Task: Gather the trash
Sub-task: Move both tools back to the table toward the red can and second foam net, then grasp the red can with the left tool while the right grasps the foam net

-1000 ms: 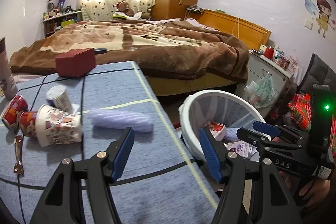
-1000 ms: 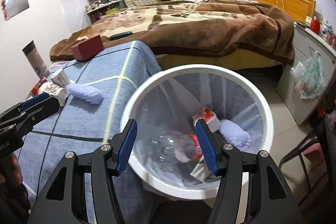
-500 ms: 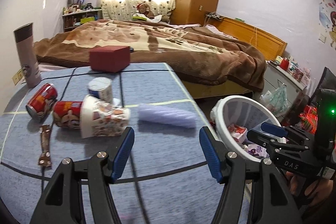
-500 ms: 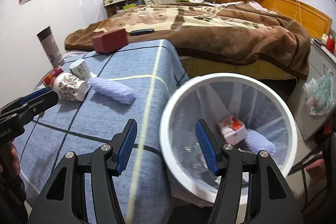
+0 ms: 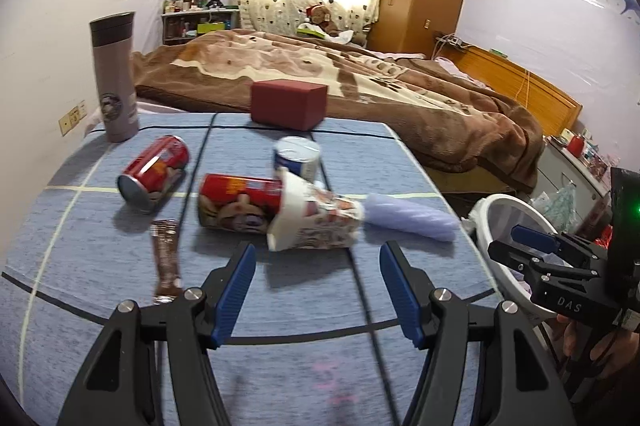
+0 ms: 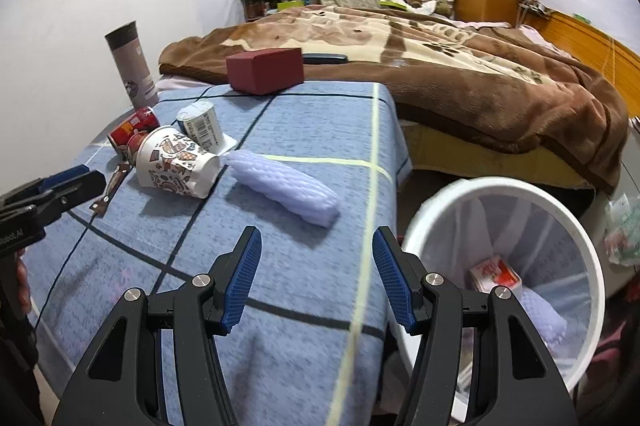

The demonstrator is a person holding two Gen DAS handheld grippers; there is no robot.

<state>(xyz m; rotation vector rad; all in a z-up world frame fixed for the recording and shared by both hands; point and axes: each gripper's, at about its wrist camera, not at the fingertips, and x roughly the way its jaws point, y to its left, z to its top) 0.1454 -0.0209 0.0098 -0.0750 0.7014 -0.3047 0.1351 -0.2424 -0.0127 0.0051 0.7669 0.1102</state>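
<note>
Trash lies on the blue tablecloth [image 5: 360, 154]: a patterned paper cup [image 5: 316, 218] on its side, two red cans [image 5: 154, 172] [image 5: 236, 204], a small blue-white can [image 5: 297, 156], a brown wrapper [image 5: 165, 258] and a lilac foam sleeve [image 5: 408, 220] [image 6: 286, 186]. The white bin [image 6: 560, 214] stands beside the table's right edge and holds a carton [image 6: 496, 272] and other trash. My left gripper [image 5: 316, 294] is open and empty, just short of the paper cup. My right gripper [image 6: 316, 282] is open and empty above the table's edge, short of the foam sleeve.
A dark red box [image 5: 288, 104] and a tall grey thermos [image 5: 114, 76] stand at the table's far side. A bed with a brown blanket [image 5: 400, 82] lies beyond. A plastic bag [image 6: 622, 230] hangs to the right of the bin.
Both grippers have swung left, away from the bin and over the table. The left one now faces the cup and cans, the right one the foam sleeve. Both stayed open.
</note>
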